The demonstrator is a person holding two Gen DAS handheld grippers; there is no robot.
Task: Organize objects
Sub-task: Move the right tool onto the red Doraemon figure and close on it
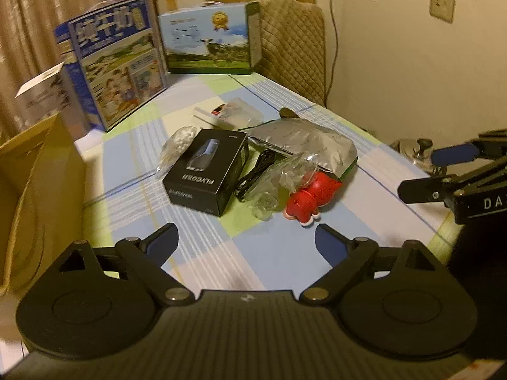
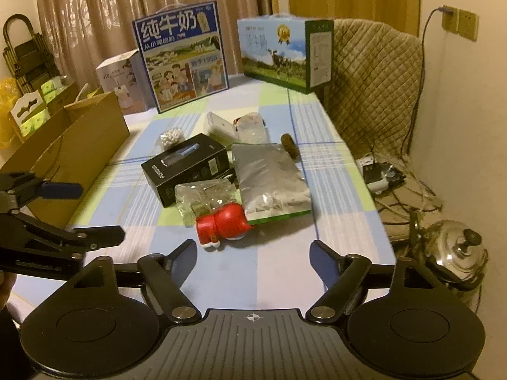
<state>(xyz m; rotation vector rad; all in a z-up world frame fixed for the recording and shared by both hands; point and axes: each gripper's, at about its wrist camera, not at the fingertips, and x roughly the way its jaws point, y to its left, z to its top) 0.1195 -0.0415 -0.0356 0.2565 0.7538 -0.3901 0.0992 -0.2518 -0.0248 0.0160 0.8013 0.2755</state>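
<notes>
A cluster of items lies mid-table on the checked cloth (image 2: pixel 285 278). It includes a black product box (image 1: pixel 206 171) (image 2: pixel 187 166), a red toy figure (image 1: pixel 312 196) (image 2: pixel 225 224) on its side, a silver pouch (image 1: pixel 304 142) (image 2: pixel 269 180), a crumpled clear bag (image 1: pixel 279 177) (image 2: pixel 202 194), a bag of white beads (image 1: pixel 177 144) (image 2: pixel 171 136) and a black cable (image 1: pixel 253 174). My left gripper (image 1: pixel 245 234) (image 2: pixel 98 212) hovers open just short of the black box, with nothing between its fingers. My right gripper (image 2: pixel 252 247) (image 1: pixel 421 172) is open and empty, just short of the red toy.
An open cardboard box (image 1: pixel 28 196) (image 2: pixel 73 145) stands along the table's left edge. Two milk cartons (image 2: pixel 183 57) (image 2: pixel 282 53) stand at the back. A white box (image 2: pixel 220 126) lies behind the cluster. On the right are a quilted chair (image 2: pixel 374 72) and a steel pot (image 2: pixel 456 250) on the floor.
</notes>
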